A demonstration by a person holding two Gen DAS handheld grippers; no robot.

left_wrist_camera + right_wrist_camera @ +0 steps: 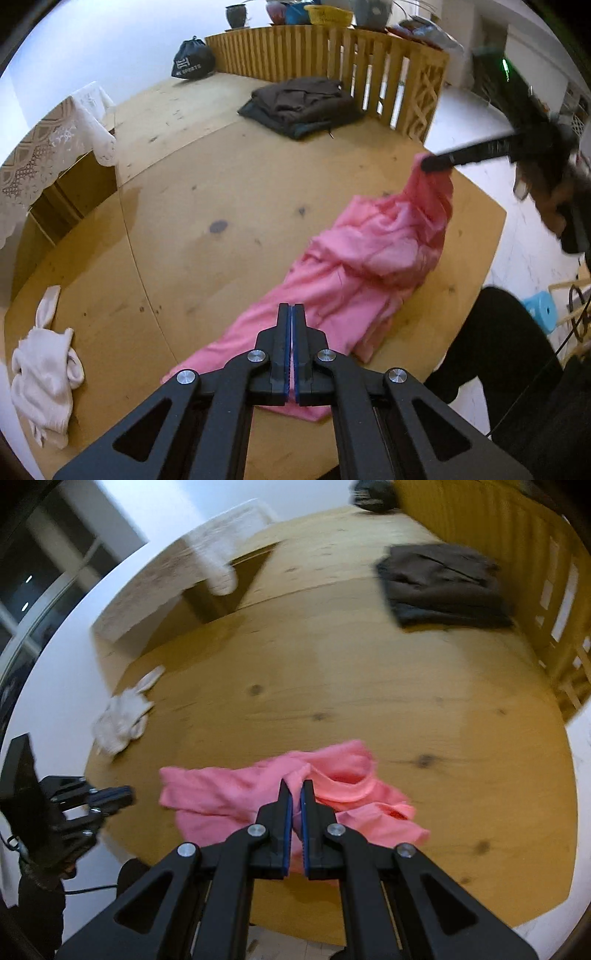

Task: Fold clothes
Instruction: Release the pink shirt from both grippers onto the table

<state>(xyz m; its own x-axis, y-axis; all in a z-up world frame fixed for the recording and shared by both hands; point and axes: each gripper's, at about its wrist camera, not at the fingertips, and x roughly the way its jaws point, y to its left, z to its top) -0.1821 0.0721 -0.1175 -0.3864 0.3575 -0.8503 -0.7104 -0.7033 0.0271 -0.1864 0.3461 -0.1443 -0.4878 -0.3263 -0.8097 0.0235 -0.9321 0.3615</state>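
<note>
I am looking down on a broad round plywood table (207,177) with a slatted wooden fence (332,59) along its far side and a lace-covered cabinet (44,155) to the left. My left gripper (291,310) has its jaws closed, pink fabric showing between the blue pads. My right gripper (296,788) is clamped on a bunched fold of the crumpled pink cotton garment (354,266), lifting that end off the near right part of the table. A folded dark brown stack of clothes (303,103) sits far, just beside the fence; a crumpled white cloth (48,369) lies well apart at the near left edge
</note>
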